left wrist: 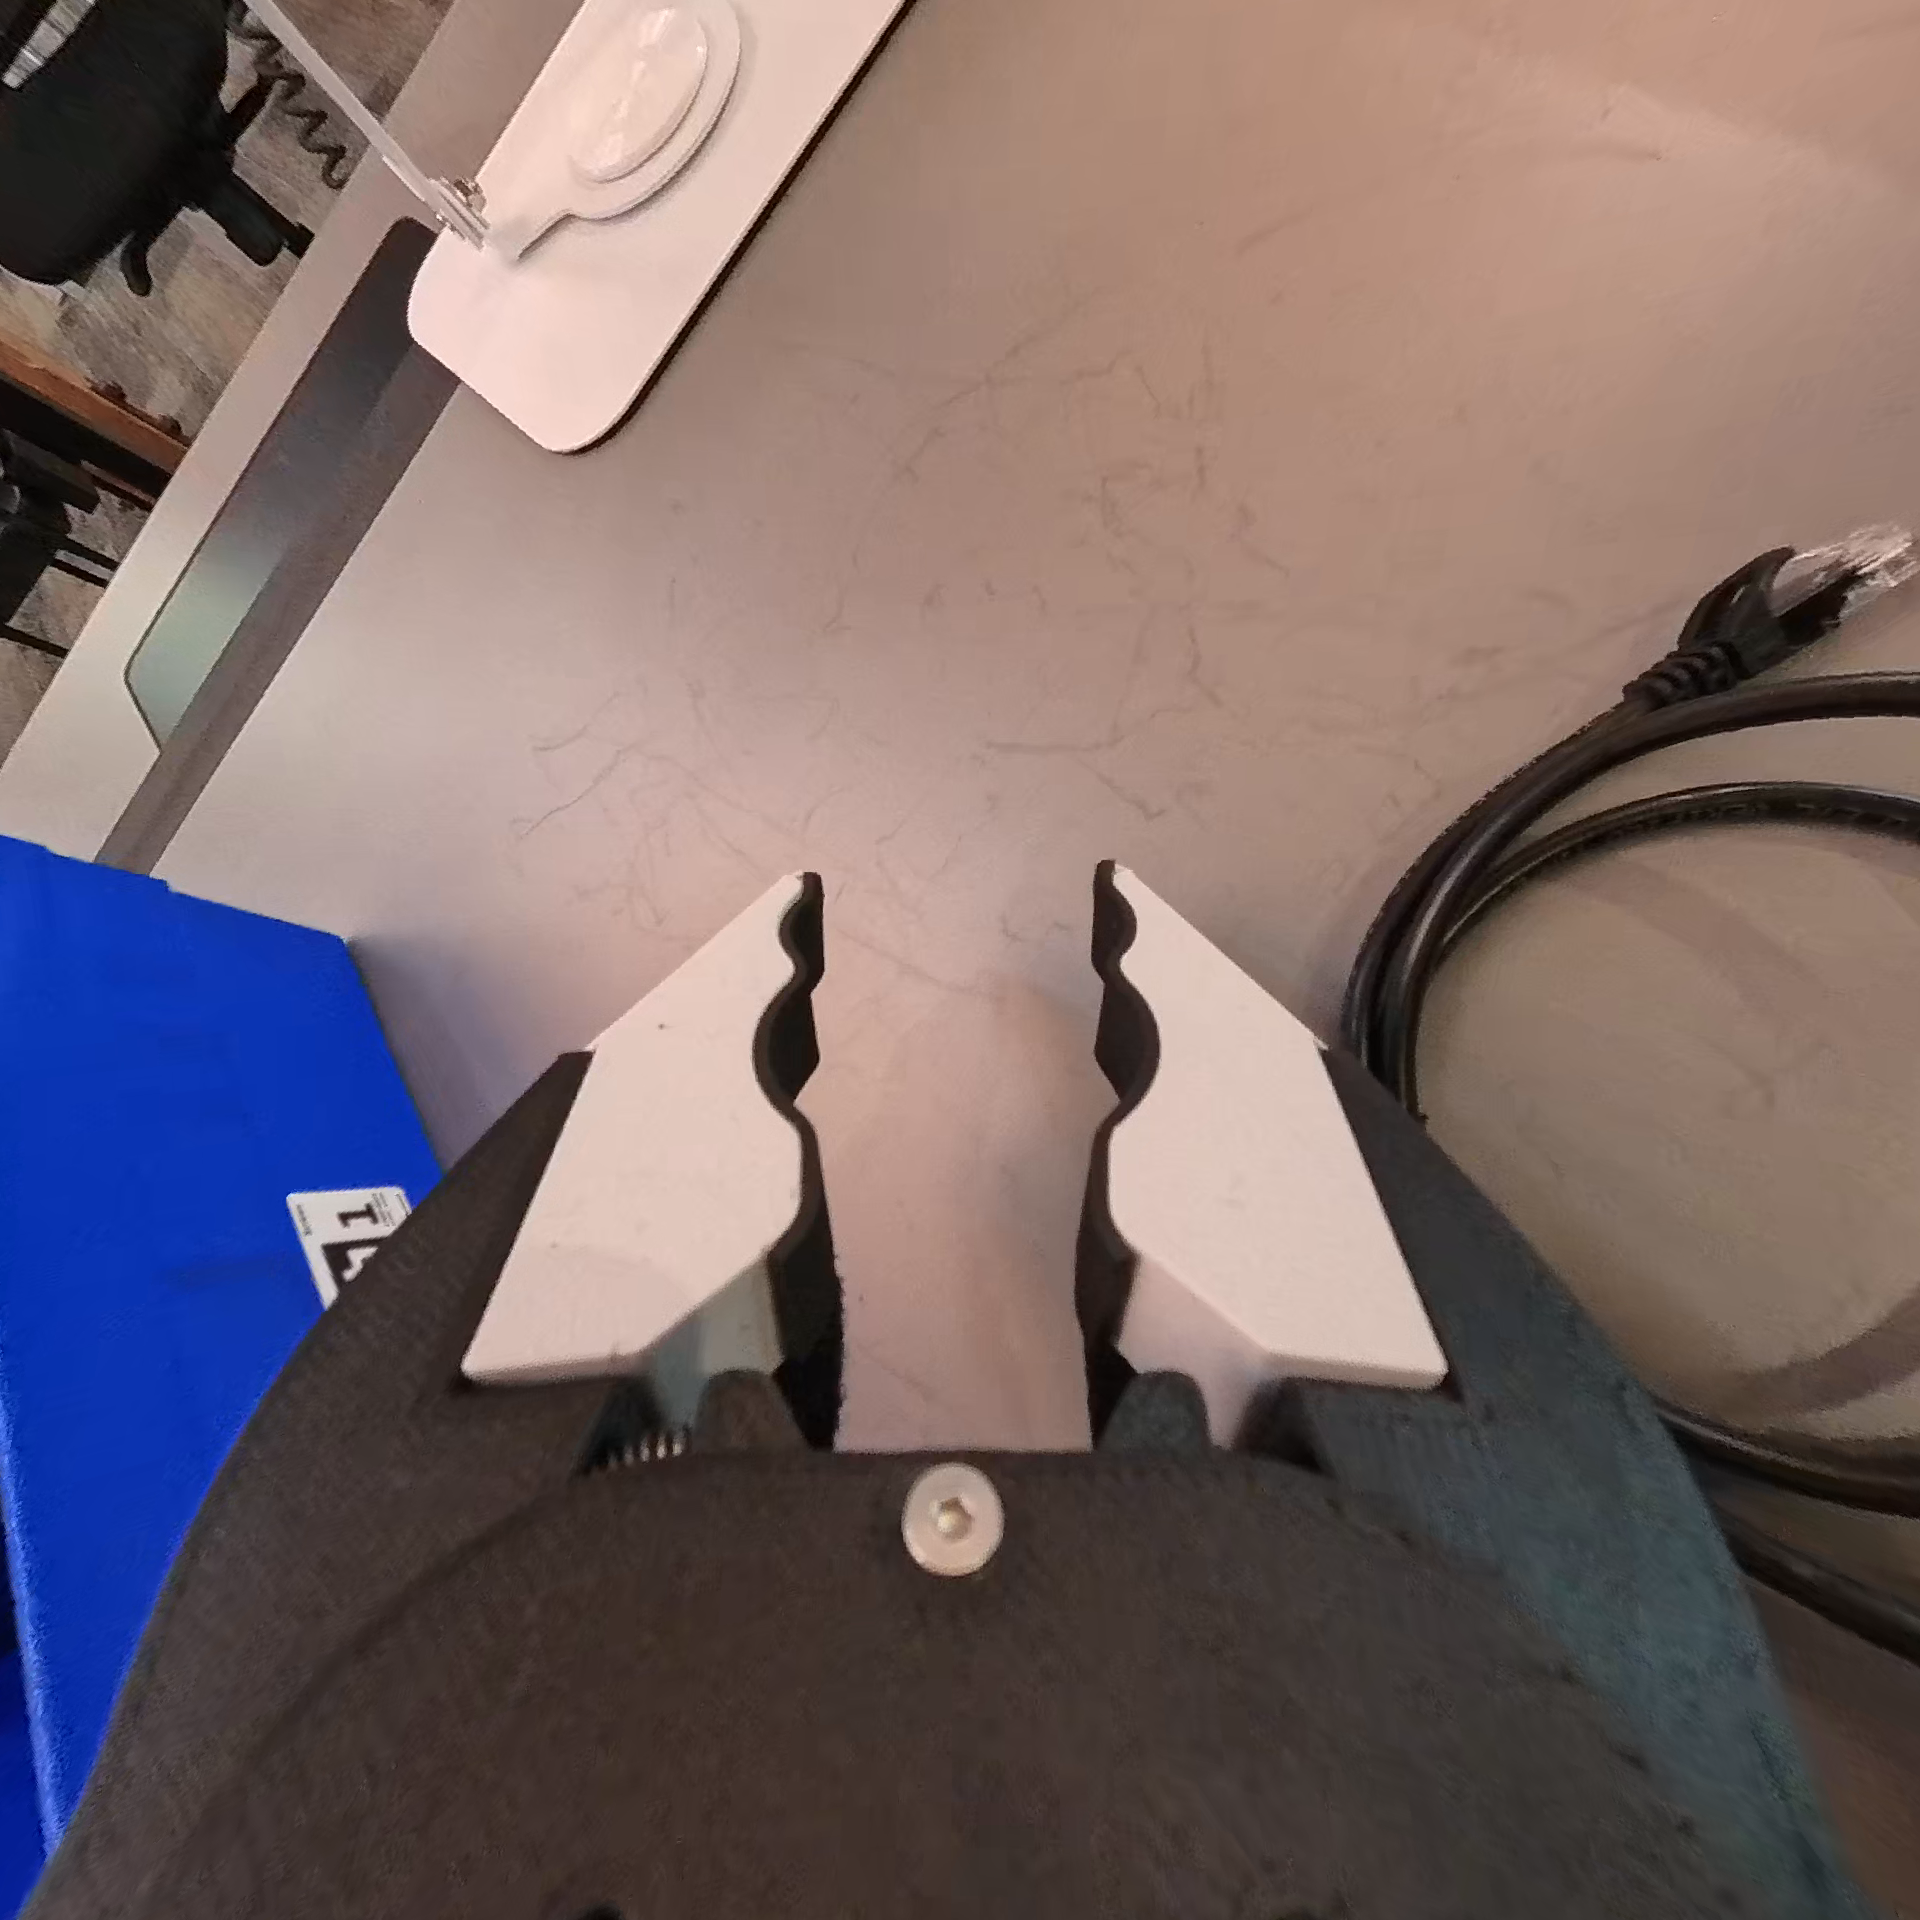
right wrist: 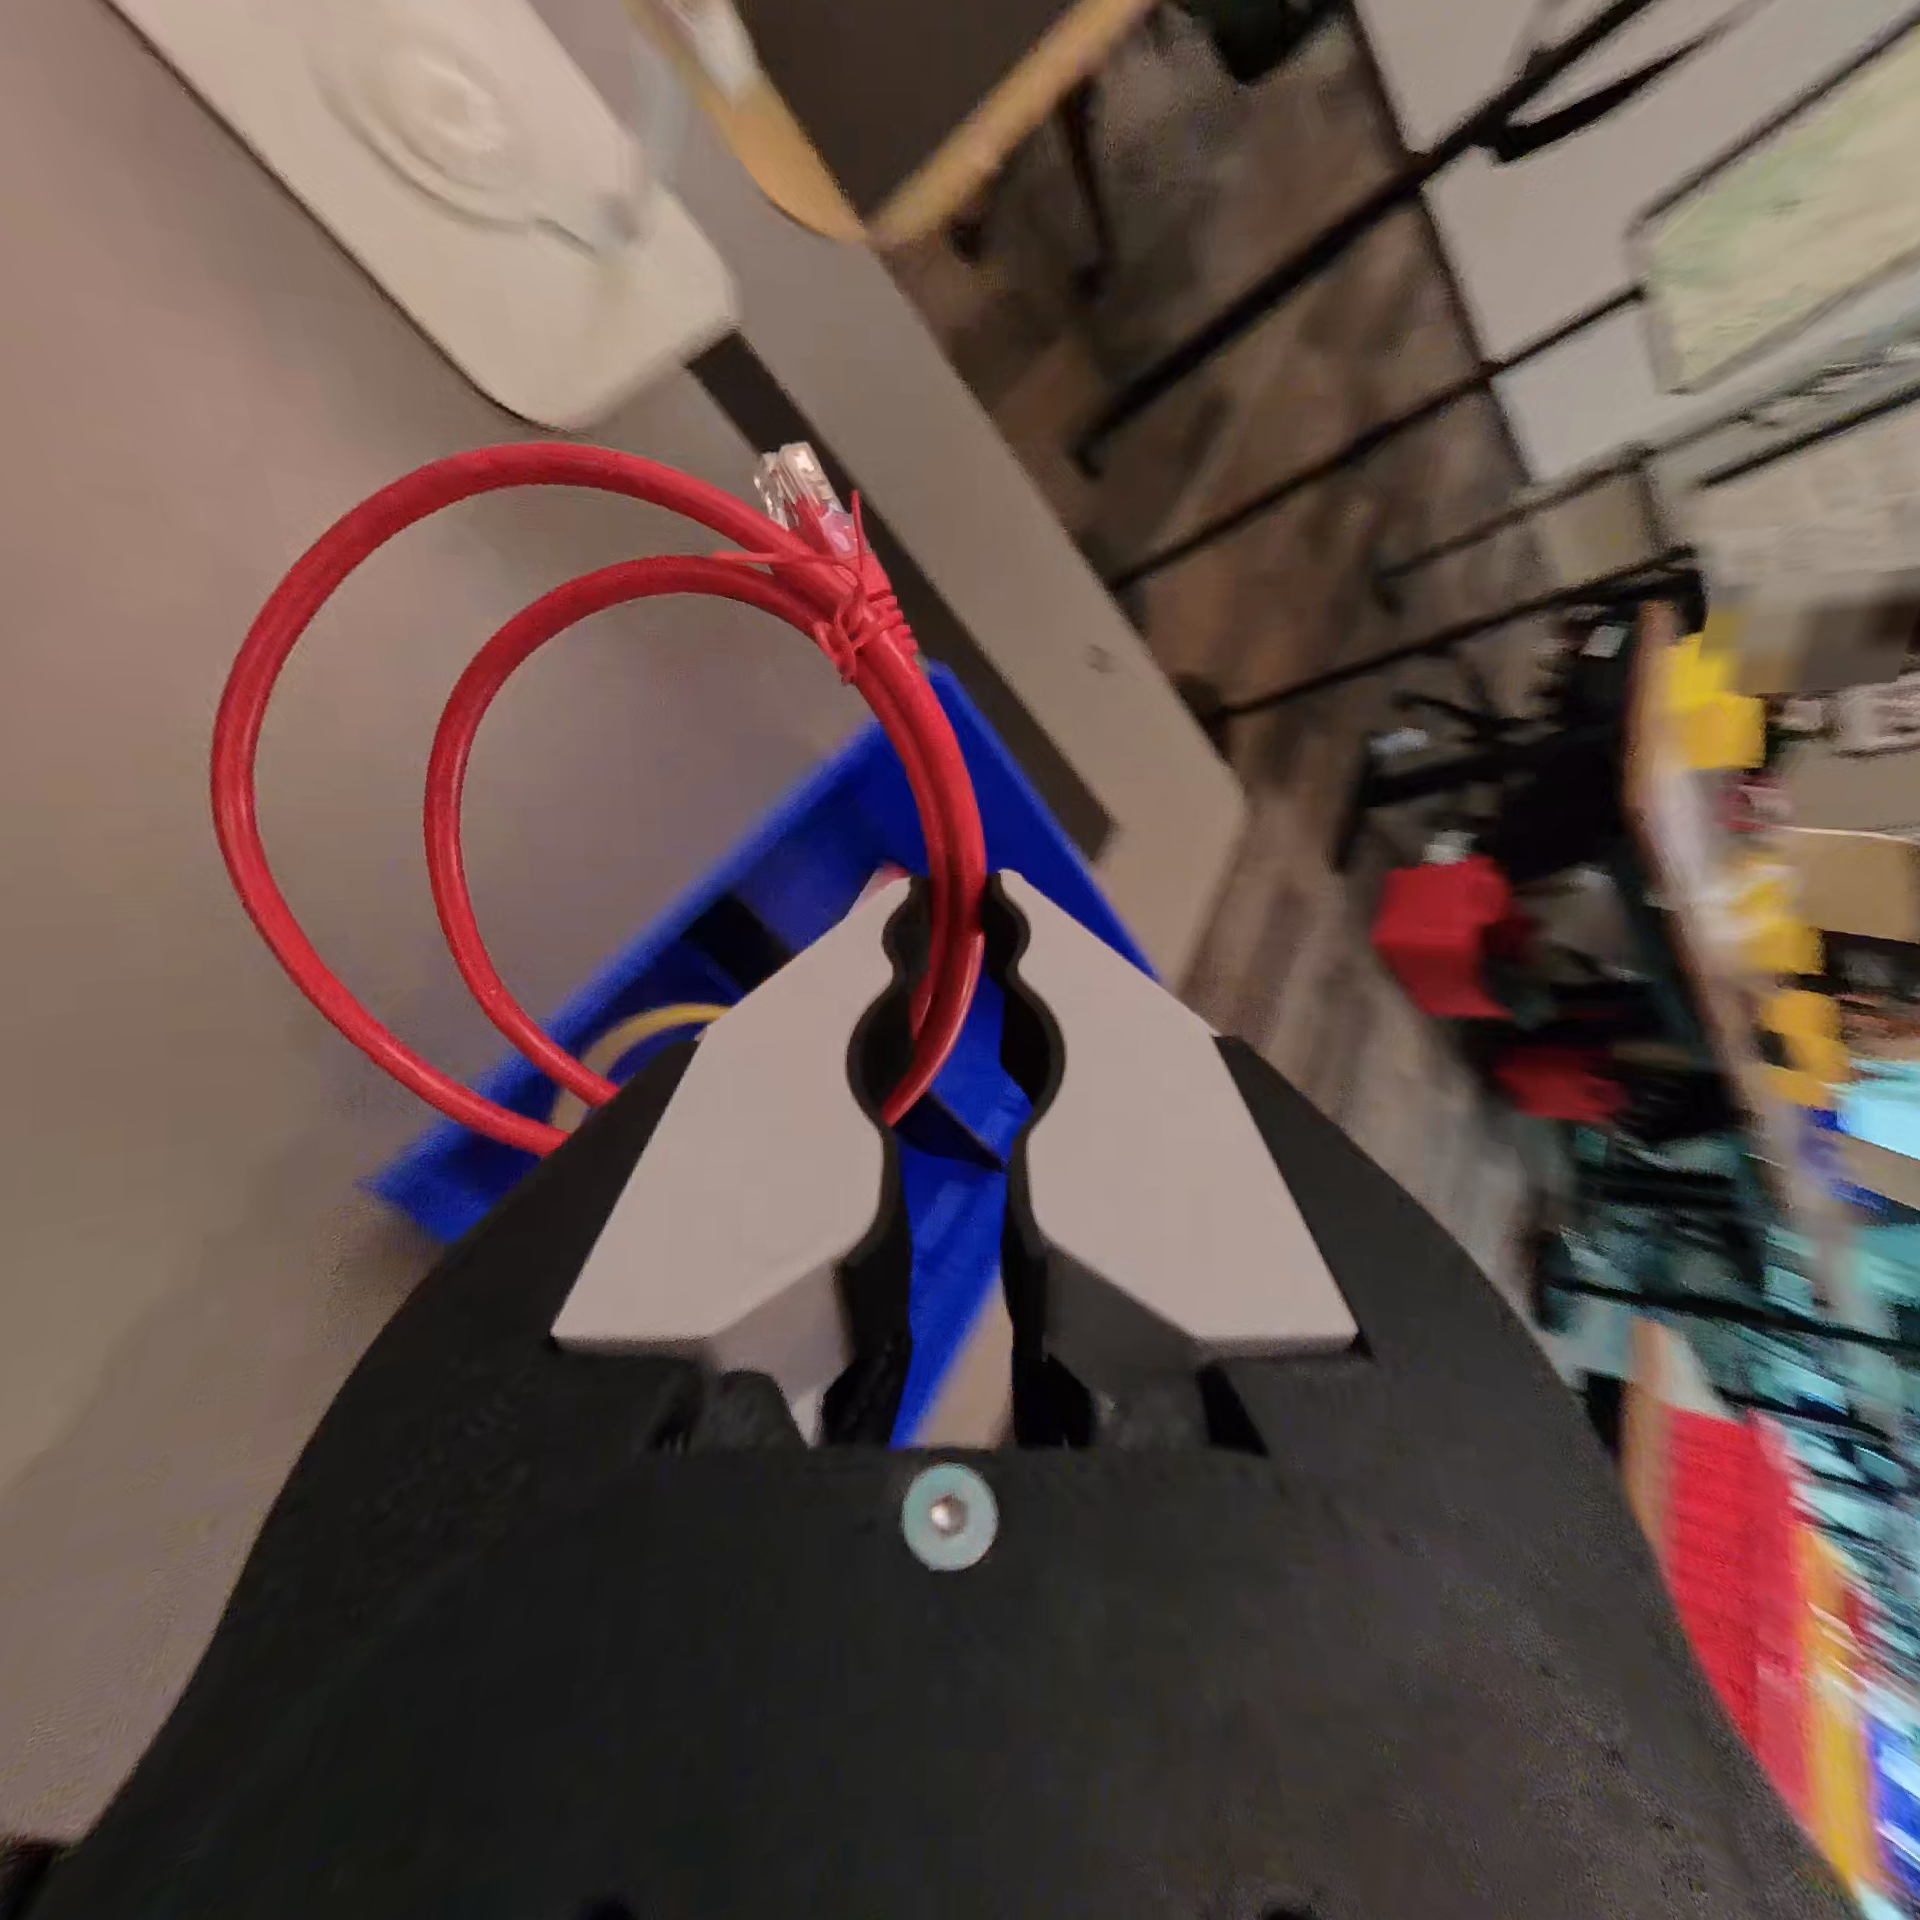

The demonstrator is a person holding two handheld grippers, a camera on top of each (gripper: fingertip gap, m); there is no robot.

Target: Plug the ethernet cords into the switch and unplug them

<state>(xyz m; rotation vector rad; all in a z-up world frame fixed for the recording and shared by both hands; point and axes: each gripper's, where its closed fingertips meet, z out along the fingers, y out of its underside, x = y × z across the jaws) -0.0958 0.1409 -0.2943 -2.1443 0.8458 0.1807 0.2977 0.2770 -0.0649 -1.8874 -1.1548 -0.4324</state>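
Observation:
My left gripper is open and empty above the grey table. A coiled black ethernet cord lies on the table to its right, its clear plug pointing to the far right. My right gripper is shut on a coiled red ethernet cord and holds it in the air above a blue bin. The red coil is bound with a red tie, and its clear plug sticks up. A yellow cord shows inside the bin. No switch is in view.
A blue bin with a white sticker sits at the left of the left wrist view. A white flat base lies on the table at the far side, also in the right wrist view. The table edge runs past the bin. The room beyond is blurred. Tip to tip, the grippers are about 45 cm apart.

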